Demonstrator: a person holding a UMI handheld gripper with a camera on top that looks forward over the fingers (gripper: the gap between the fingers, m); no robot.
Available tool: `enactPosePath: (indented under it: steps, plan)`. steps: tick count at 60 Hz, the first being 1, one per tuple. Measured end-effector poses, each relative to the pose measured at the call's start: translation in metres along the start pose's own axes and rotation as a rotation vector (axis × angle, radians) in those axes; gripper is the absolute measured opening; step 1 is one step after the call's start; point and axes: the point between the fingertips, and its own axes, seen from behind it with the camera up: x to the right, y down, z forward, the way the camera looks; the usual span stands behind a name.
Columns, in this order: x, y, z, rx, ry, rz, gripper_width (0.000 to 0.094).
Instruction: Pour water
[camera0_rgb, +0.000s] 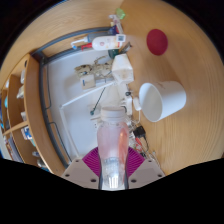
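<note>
Wooden table (70, 25) carries one white tray (70, 115) of mixed clutter, too small to itemise. One white cup (163, 99) stands on the table just right of the tray, beyond the fingers. One red disc (157, 41) lies farther off. One clear bottle (113, 145) is held upright in the gripper (114, 172), both pink pads pressed against its sides. Judgement: the pour has not begun. Carry the bottle mouth over the cup rim first, then tilt slowly, keeping the squeeze firm.
</note>
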Motion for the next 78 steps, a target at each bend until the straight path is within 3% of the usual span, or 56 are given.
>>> enactPosePath:
  steps: [30,36,45,47,52,63,66,78]
  plan:
    - [0.029,-0.017,0.004,-0.046,0.106,0.272,0.0291]
    - [0.006,-0.012,-0.002,-0.071,0.099,0.049,0.0295]
    - [-0.034,-0.027,-0.016,-0.129,0.087,-0.636,0.0307]
    - [-0.043,-0.037,-0.018,-0.13,0.123,-0.793,0.0306]
    - [-0.05,-0.081,-0.019,-0.076,0.207,-1.169,0.0307]
    - [-0.082,-0.186,-0.033,0.212,0.343,-1.677,0.0319]
    - [-0.073,-0.21,-0.03,0.278,0.323,-1.722,0.0318]
    - [-0.038,-0.252,-0.023,0.314,0.326,-1.719,0.0325]
